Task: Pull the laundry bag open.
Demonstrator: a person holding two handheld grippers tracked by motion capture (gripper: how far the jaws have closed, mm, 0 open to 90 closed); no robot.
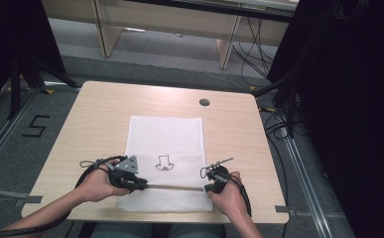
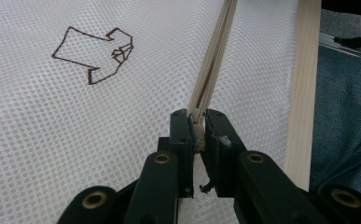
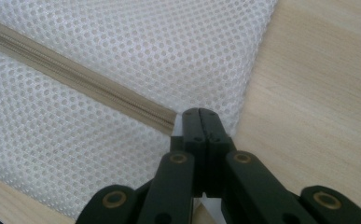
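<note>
The left gripper [image 2: 197, 122] is seen at the lower centre of the left gripper view, its jaws nearly closed and clamped on the near end of the beige zipper [image 2: 213, 60], at what appears to be the slider. From there the zipper runs away toward the top of that frame, across the white mesh bag [image 2: 122, 140].

The right gripper [image 3: 200, 112] is fully closed; in the right gripper view its jaws are pinched on the bag's mesh at the far end of the zipper [image 3: 75, 77], close to the bag's edge and beside bare wood.

In the high view, the left gripper [image 1: 140, 184] and right gripper [image 1: 208, 188] are held at opposite ends of the zipper [image 1: 174, 187], which is stretched straight between them across the lower part of the bag [image 1: 164, 144]. The bag lies flat at the centre of the wooden surface [image 1: 95, 114], with a small dark outline drawing [image 1: 164, 163] printed just above the zipper line. Whether anything is contained in the bag cannot be told.
</note>
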